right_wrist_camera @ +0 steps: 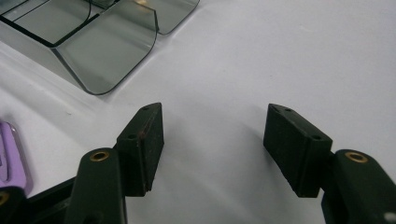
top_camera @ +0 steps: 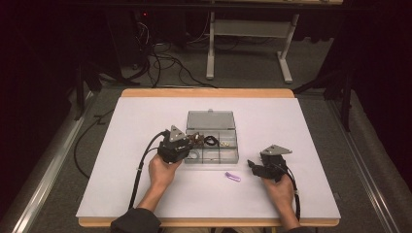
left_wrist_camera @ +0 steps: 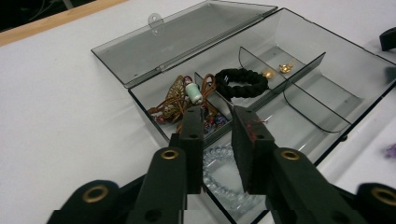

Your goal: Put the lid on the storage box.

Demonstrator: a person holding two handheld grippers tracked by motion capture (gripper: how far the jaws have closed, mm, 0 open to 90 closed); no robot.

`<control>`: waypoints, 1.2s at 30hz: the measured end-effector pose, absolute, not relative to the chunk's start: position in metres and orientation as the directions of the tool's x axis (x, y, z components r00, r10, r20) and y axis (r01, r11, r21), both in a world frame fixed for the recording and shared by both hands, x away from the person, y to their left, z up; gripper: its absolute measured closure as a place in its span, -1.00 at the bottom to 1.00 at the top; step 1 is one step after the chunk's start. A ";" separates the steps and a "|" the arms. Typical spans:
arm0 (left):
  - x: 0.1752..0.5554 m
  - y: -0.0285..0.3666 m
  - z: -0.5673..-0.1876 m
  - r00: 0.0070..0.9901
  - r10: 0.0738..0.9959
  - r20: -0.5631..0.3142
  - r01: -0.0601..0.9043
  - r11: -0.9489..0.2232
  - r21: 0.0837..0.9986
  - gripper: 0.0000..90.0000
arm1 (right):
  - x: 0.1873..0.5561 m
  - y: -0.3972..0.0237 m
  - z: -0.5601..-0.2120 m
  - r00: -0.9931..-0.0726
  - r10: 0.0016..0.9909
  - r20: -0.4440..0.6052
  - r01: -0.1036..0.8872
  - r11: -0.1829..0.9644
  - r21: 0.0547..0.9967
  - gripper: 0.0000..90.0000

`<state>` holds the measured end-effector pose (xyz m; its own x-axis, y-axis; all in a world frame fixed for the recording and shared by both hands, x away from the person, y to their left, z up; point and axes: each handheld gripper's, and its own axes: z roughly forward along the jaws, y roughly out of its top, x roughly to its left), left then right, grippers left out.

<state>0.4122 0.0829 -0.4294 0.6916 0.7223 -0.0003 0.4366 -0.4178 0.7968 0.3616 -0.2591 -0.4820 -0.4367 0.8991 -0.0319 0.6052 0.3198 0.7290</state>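
Necklace (left_wrist_camera: 180,100) of brown cord and beads, with a pale green bead on it, lies in the back-left compartment of the clear grey box (left_wrist_camera: 322,51), just ahead of the left gripper (left_wrist_camera: 218,122). That gripper hangs over the box's near-left part with its jaws a little apart; nothing is pinched between them and the pads press on nothing, so it is released. Directly below the jaws, in the near compartment, lies a coil of clear glassy beads (left_wrist_camera: 224,179). A thin partition wall stands between that compartment and the one with the necklace, and another partition to the right of the jaw tips separates off a black hair tie (left_wrist_camera: 242,83). Farther right, beyond the hair tie, two small gold pieces (left_wrist_camera: 278,70) sit in their own compartment (too small to tell what they are). The box lid (left_wrist_camera: 187,37) is folded back flat on the white sheet (top_camera: 145,194) behind the box.

The right gripper (right_wrist_camera: 215,140) rests well apart from the box, low over the bare sheet, jaws spread wide with nothing between them. A small purple clip (top_camera: 232,176) lies on the sheet to its left, between it and the left hand (top_camera: 163,170), just outside the box's near wall.
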 end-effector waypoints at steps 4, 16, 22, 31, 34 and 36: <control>0.408 0.088 -0.428 0.693 0.720 -0.026 0.440 -0.394 0.807 0.54 | 0.362 -0.259 -0.482 -0.437 0.899 -0.032 0.605 0.320 0.729 -0.14; 0.393 0.117 -0.430 0.670 0.737 -0.085 0.463 -0.326 0.824 0.39 | 0.362 -0.259 -0.482 -0.436 0.899 -0.030 0.606 0.319 0.729 -0.14; 0.386 0.130 -0.437 0.646 0.755 -0.113 0.493 -0.299 0.817 0.28 | 0.362 -0.259 -0.482 -0.433 0.901 -0.024 0.610 0.312 0.729 -0.13; 0.383 0.142 -0.454 0.605 0.788 -0.112 0.526 -0.290 0.800 0.17 | 0.362 -0.260 -0.482 -0.433 0.901 -0.020 0.611 0.310 0.728 -0.12; 0.383 0.145 -0.459 0.601 0.789 -0.125 0.543 -0.288 0.789 0.13 | 0.363 -0.260 -0.482 -0.434 0.901 -0.020 0.611 0.311 0.728 -0.12; 0.382 0.146 -0.463 0.598 0.794 -0.111 0.545 -0.302 0.782 0.12 | 0.363 -0.260 -0.482 -0.434 0.901 -0.020 0.611 0.311 0.728 -0.12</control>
